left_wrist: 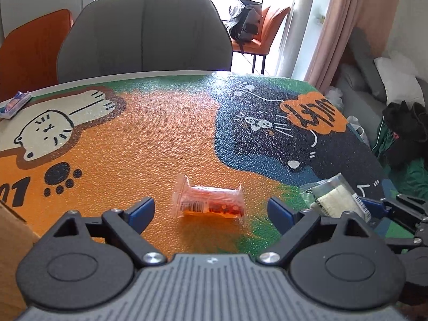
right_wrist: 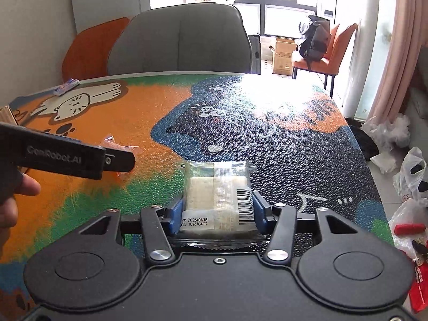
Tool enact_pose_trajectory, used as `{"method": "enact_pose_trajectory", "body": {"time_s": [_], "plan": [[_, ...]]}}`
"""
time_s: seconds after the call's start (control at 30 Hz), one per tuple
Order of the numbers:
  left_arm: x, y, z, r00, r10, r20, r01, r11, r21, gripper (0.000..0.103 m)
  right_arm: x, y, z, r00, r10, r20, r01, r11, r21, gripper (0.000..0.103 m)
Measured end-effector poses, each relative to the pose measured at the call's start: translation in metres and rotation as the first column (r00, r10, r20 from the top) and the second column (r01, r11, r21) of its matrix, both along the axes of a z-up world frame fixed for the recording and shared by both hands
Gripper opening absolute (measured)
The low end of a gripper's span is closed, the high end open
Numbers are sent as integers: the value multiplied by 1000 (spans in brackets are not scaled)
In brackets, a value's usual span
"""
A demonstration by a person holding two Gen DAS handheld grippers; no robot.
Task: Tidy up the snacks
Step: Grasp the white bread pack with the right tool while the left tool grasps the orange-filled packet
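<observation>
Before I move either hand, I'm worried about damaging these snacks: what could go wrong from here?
The right gripper is shut on the white rice cake packet; squeezing harder might crush it. The left gripper is open around the small orange snack packet, whose smooth wrapper might slide on the table mat as the gripper closes.

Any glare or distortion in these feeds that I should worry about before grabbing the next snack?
Right wrist view: window light washes out the far table mat, hiding its print; the white snack pack in the right tongs stays sharp, its date print legible. Left wrist view: even light, the orange snack packet clear between the open left tongs. Both views: fisheye bends the table edge.
</observation>
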State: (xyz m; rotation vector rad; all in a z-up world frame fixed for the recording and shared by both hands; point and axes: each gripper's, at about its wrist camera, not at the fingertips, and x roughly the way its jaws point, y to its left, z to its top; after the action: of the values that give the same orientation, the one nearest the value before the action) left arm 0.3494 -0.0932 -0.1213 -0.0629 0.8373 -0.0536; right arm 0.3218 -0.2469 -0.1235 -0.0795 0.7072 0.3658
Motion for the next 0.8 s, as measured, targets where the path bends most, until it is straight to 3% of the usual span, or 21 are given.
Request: {"method": "enact_pose_trajectory", "body": {"time_s": [0.2,0.3,0.33,0.37,0.47,0.8], "plan": [[4,-6,-10,1000,9,8,-9,999,34,88,-2,-15,1,999,-50,-15,51,996,68,47],[4,-7,-10,1000,11,19,-12,999,48,77,-5,-21,1,997,-73,-19,74,993,88,46],[3,-7,-9,1000,15,22,-16,998,57,65,-6,-23,1,997,-78,-23,80,992,98,46],[2,-7,-8,1000,17,25,-19,998,62,62,-7,-25,1,996,-84,-30,87,990,110,46],[-4,-1,-3,999,11,35,-12,1000,26,50,-11,-26,2,995,-90,-41,95,987,126,45],[-38,14,23,998,28,49,-27,1000,-15,48,-32,-12,24,997,-70,-15,71,985,154,45]]}}
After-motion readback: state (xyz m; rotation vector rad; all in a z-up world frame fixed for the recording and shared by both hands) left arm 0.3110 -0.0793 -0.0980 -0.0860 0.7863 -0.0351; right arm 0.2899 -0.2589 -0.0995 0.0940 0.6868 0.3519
